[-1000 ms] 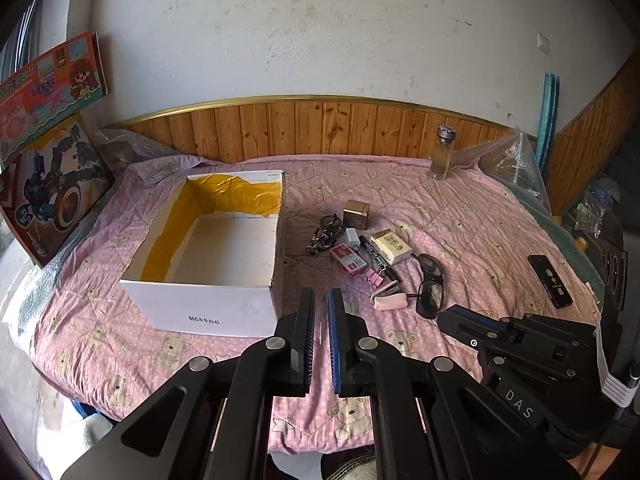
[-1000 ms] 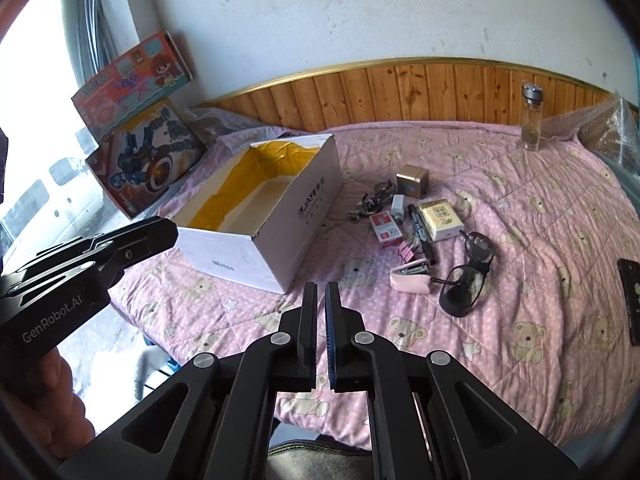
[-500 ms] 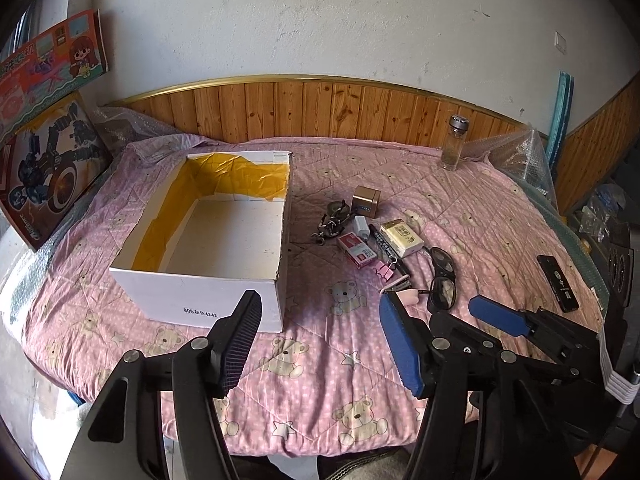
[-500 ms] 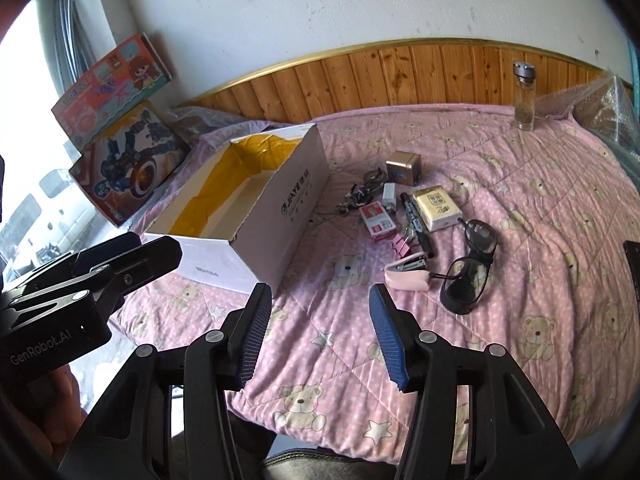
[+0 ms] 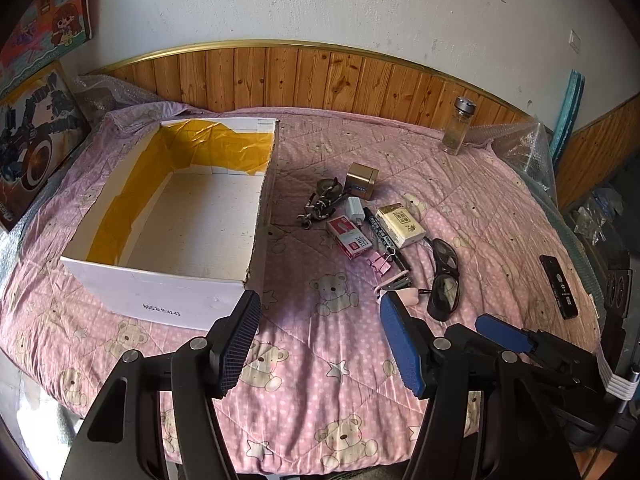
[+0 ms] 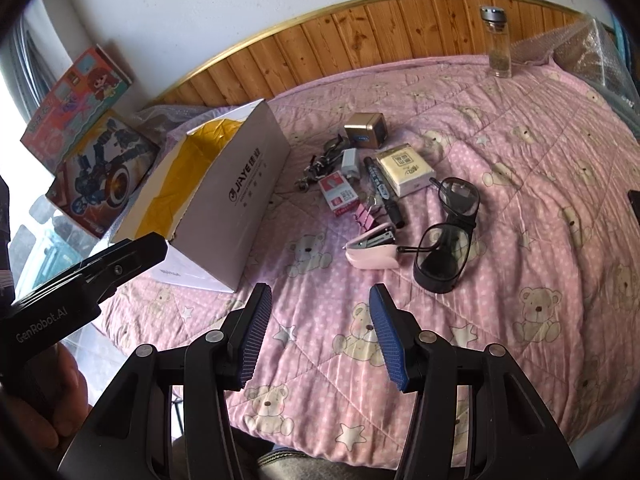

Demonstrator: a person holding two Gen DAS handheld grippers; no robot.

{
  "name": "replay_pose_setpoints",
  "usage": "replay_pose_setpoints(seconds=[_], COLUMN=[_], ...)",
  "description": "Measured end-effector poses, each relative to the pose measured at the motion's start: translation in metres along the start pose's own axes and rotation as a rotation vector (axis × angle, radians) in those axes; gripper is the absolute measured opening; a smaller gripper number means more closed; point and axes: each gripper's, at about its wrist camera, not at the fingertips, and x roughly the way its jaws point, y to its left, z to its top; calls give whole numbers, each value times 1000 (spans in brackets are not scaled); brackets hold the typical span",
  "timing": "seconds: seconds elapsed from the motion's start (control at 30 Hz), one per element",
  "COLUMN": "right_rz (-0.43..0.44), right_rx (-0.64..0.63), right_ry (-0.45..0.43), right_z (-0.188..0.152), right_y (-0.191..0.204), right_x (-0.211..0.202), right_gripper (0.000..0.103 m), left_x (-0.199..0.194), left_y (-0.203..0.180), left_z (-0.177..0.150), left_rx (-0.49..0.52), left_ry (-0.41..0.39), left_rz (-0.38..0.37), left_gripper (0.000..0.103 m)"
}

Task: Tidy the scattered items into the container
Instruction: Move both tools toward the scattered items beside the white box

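Ahead of both grippers: pink bear-print quilt [image 5: 320, 380], all items seen lying on it.
left gripper [image 5: 320, 340]: jaws spread wide, nothing held; hung over the near edge of the quilt.
right gripper [image 6: 316, 332]: jaws spread wide, nothing held; also seen from the left wrist view at lower right.
box [image 5: 160, 300]: white cardboard, open top, yellow lining; found ahead-left of the left gripper, further left of the right gripper. Nothing seen inside.
item cluster: located ahead of both grippers, just right of the box, not touching it.
stapler [image 6: 372, 254]: pink, nearest item to the right gripper, straight ahead; partly hidden behind the left gripper's right finger [image 5: 400, 344] in the left view.
glasses [image 6: 444, 236]: dark, just right of the stapler, temple tip touching it.
binder clip [image 6: 366, 216]: pink, just beyond the stapler.
marker [image 6: 384, 196]: black, beside the binder clip.
staples box [image 6: 338, 194]: red and white, left of the marker.
tissue pack [image 6: 406, 174]: right of the marker.
charger plug [image 6: 350, 162]: white, beyond the staples box.
keychain [image 6: 316, 168]: left of the charger plug.
gold cube [image 6: 364, 126]: farthest of the cluster.
glass bottle [image 6: 496, 42]: upright, far ahead-right near the wood panelling, well apart from the cluster.
hand [image 6: 48, 412]: seen gripping the left gripper's handle, lower left in the right view.
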Motion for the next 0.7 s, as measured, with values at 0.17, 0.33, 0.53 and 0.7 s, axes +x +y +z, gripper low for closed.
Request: replay_pose_setpoints(seconds=[0.17, 0.33, 0.53, 0.7], right_rz=[-6, -25, -68, -96], right_rx=[61, 120, 170, 228], right_ry=[14, 35, 63, 86], right_z=[5, 11, 21, 30], right_y=[-24, -51, -79, -106], right_x=[7, 20, 43, 63], right_gripper=[55, 55, 55, 55], left_x=[23, 46, 79, 106], left_y=[-5, -11, -18, -31], left_z=[3, 6, 10, 18], left_rx=[7, 10, -7, 0], left_ry=[38, 79, 138, 170], left_rz=[-3, -12, -55, -94], left_gripper=[63, 64, 68, 68])
